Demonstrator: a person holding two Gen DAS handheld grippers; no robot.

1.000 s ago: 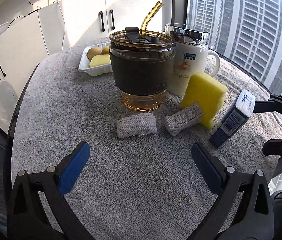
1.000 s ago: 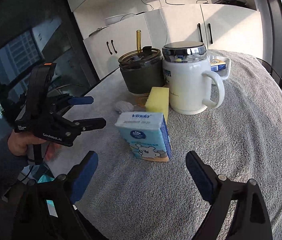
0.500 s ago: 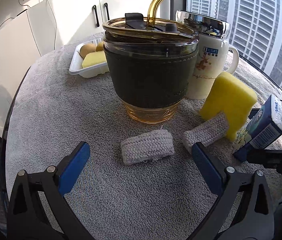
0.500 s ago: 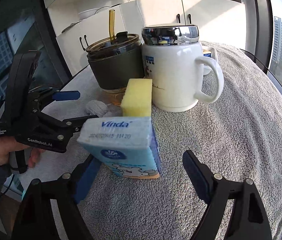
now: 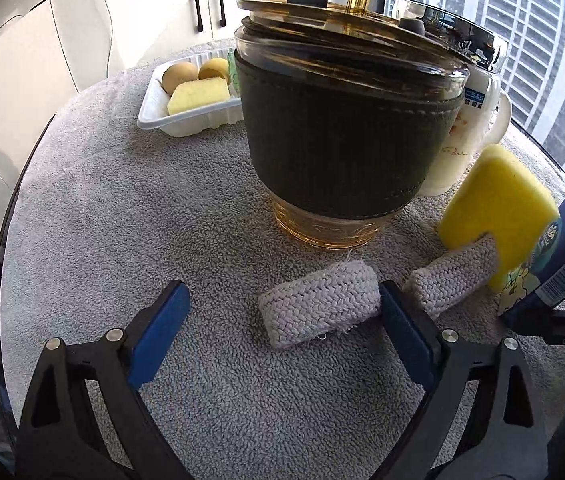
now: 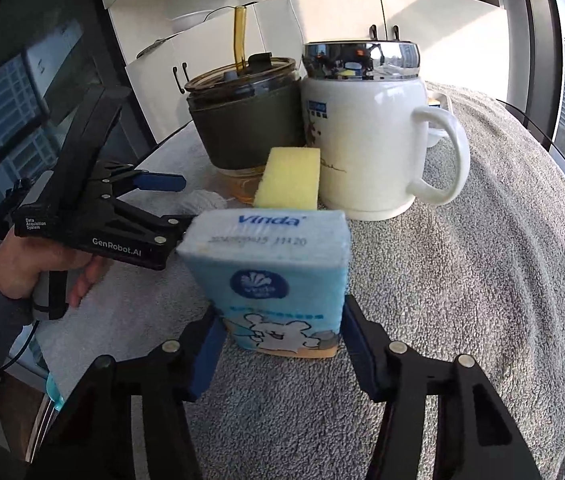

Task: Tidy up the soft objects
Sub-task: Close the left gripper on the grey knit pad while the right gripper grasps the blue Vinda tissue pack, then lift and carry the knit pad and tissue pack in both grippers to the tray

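Two grey woven rolls lie on the grey towel: the near roll (image 5: 318,305) and a second roll (image 5: 451,275) to its right. A yellow sponge (image 5: 494,204) leans behind the second roll; it also shows in the right wrist view (image 6: 288,179). My left gripper (image 5: 282,320) is open, its right finger touching the near roll's right end. My right gripper (image 6: 280,340) is closed on the sides of a blue Vinda tissue pack (image 6: 270,280), which stands on the towel; the pack shows in the left wrist view (image 5: 554,264).
A dark-sleeved amber glass tumbler (image 5: 342,128) with a straw and a white lidded mug (image 6: 366,140) stand right behind the soft items. A white tray (image 5: 186,116) with sponge cake and round pieces sits at the back. The round table's edge (image 5: 14,208) runs left.
My left gripper moved forward to the near roll, its right finger now at the roll's end. My right gripper advanced onto the tissue pack and closed against its sides.
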